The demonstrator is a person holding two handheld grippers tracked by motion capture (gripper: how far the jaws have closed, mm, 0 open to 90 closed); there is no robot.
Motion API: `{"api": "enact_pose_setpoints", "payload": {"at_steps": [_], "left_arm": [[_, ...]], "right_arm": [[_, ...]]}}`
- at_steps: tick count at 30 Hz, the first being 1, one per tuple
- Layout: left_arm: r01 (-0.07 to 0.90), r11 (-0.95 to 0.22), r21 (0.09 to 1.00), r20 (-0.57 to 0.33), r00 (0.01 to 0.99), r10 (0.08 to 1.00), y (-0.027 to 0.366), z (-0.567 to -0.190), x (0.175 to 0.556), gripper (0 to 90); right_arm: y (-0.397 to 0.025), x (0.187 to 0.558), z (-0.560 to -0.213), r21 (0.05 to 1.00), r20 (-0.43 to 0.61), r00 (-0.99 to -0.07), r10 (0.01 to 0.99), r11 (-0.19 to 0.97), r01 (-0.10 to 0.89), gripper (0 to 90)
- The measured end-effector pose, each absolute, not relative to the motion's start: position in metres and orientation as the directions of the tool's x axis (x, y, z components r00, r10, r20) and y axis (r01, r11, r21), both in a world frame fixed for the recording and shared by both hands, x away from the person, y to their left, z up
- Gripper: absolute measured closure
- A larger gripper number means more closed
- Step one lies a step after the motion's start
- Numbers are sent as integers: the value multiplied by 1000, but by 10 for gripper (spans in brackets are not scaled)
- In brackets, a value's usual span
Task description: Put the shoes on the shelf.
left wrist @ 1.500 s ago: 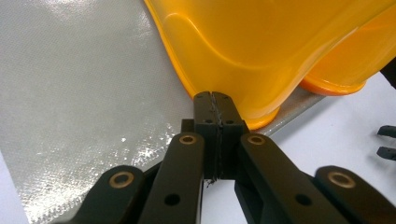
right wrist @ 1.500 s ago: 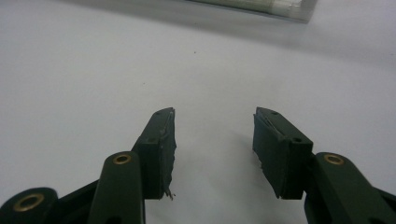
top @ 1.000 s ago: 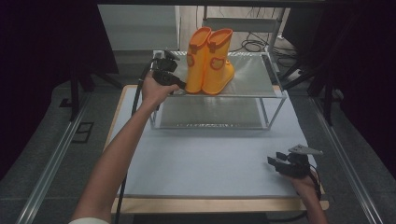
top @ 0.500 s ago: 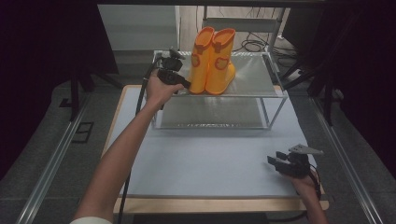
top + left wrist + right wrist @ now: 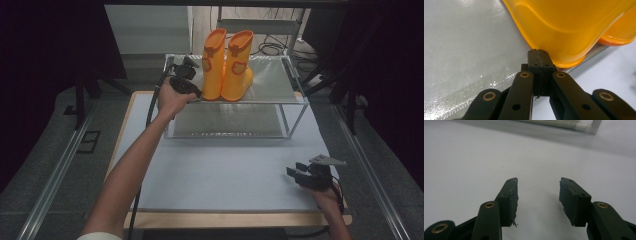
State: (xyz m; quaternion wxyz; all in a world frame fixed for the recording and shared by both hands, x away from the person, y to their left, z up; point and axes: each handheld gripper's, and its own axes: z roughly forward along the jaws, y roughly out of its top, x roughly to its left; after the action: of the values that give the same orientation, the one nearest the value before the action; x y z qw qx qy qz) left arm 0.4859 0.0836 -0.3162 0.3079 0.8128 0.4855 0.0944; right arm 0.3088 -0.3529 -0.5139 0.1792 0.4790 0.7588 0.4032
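A pair of orange rubber boots [image 5: 227,65] stands upright on the top shelf of a low metal rack [image 5: 272,85]. My left gripper [image 5: 198,93] is shut with nothing between its jaws. Its tips rest against the sole edge of the nearer boot, at the shelf's front left. In the left gripper view the closed gripper [image 5: 538,51] touches the orange boot [image 5: 564,25] above the grey shelf mat [image 5: 461,50]. My right gripper [image 5: 293,171] lies open on the white table top [image 5: 225,170] at the front right. In the right gripper view nothing sits between the jaws of this gripper [image 5: 539,182].
The rack has a lower shelf [image 5: 225,120] under the top one and thin metal legs [image 5: 297,117]. Its base edge [image 5: 564,125] lies far ahead of the right gripper. A wooden border [image 5: 225,219] frames the table's front. Dark curtains and cables lie beyond.
My left gripper has edged a little to the right against the boots, which have shifted slightly right on the shelf. The right gripper has stayed still.
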Motion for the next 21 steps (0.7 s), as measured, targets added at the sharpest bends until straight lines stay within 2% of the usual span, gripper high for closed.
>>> {"api": "enact_pose_setpoints", "payload": {"at_steps": [7,14,21], "left_arm": [[730,-280,623,-251,526,813,78,-314,485,900],[708,-297,641,-254,560,789,59,-310,482,900],[707,-300,640,-257,565,784,67,-312,482,891]], "right_arm": [[-352,309,-514,784,117,-478,871,214,582,492],[-351,309,-514,786,121,-477,871,210,582,492],[-352,309,-513,786,121,-478,870,210,582,492]]}}
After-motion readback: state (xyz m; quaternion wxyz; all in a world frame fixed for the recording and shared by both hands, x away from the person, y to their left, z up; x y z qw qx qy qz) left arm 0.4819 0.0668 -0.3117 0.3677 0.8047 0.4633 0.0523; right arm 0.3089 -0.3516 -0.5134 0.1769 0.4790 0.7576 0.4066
